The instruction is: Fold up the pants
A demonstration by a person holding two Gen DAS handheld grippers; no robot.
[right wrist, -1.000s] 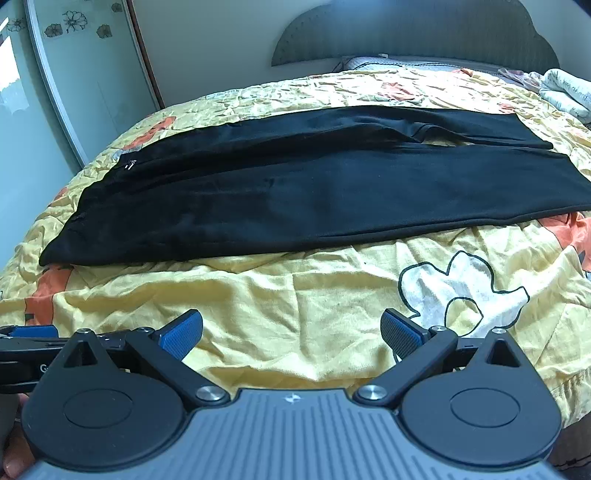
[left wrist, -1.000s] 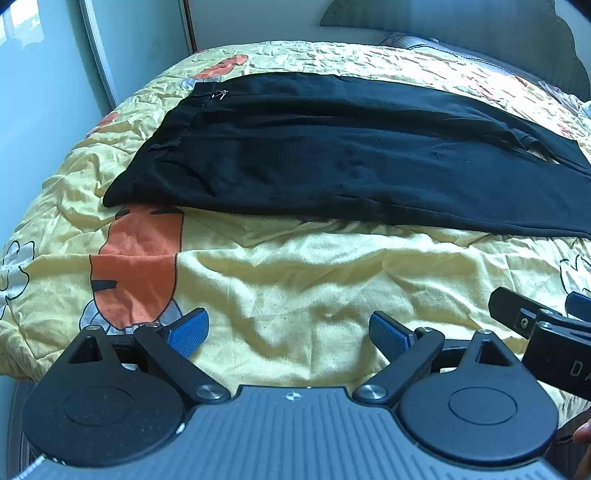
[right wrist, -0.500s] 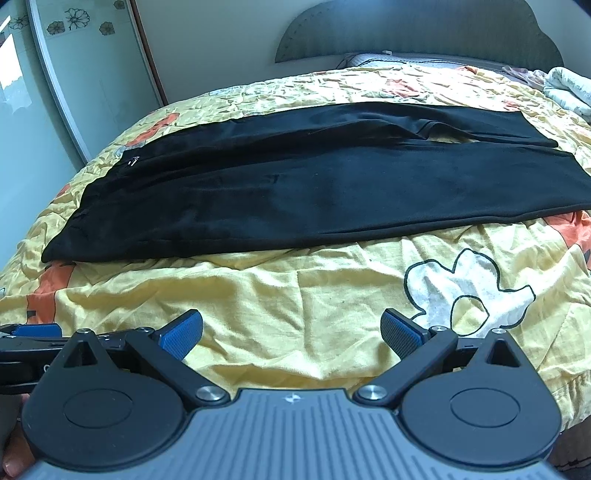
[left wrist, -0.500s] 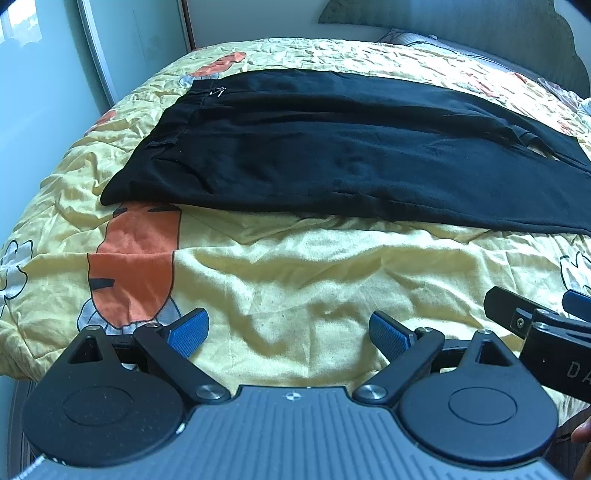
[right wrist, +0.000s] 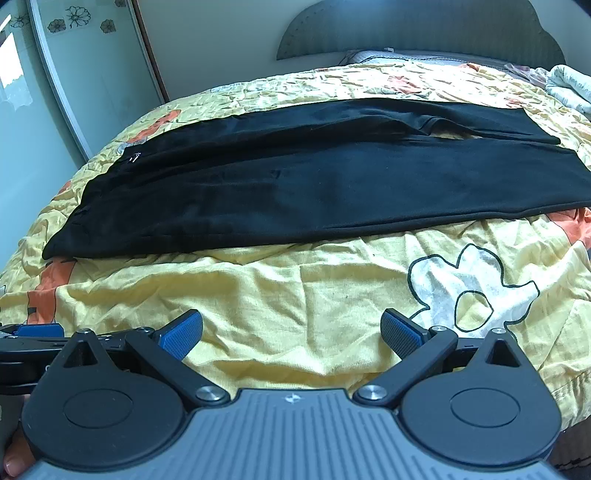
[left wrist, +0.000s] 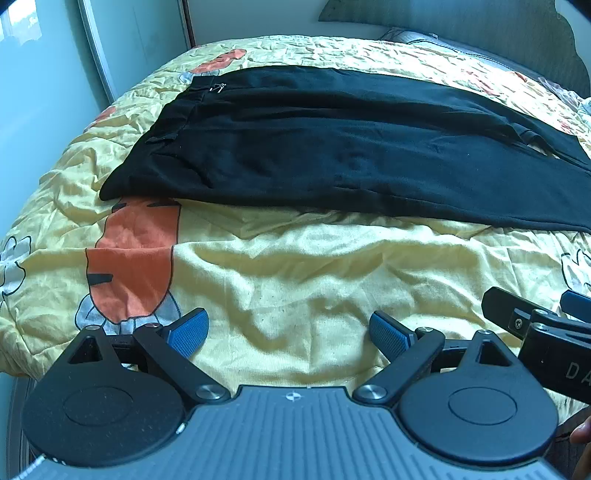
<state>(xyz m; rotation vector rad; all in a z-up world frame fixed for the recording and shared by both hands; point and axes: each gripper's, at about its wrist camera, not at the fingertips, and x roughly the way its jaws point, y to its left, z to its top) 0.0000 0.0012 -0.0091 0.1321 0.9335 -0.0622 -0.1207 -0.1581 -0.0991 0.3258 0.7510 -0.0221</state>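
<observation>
Black pants (left wrist: pixel 332 147) (right wrist: pixel 314 181) lie flat across the yellow bed cover, folded lengthwise with one leg on the other, waistband at the left and leg ends at the right. My left gripper (left wrist: pixel 290 334) hovers open over the cover's near edge, well short of the pants, nothing between its blue pads. My right gripper (right wrist: pixel 291 334) is open too, just as far back and empty. The right gripper's body (left wrist: pixel 539 332) shows at the right edge of the left wrist view, and the left gripper's body (right wrist: pixel 33 339) at the left edge of the right wrist view.
The yellow quilted cover (left wrist: pixel 295 266) (right wrist: pixel 295 288) with orange and white cartoon prints spans the bed. A grey headboard (right wrist: pixel 417 33) and pillow stand at the far end. A glass sliding door (right wrist: pixel 85 74) runs along the left. Crumpled white bedding (right wrist: pixel 569 85) lies far right.
Both grippers have edged slightly forward and lower toward the bed; the pants sit a bit higher in each view. Neither gripper changed its opening.
</observation>
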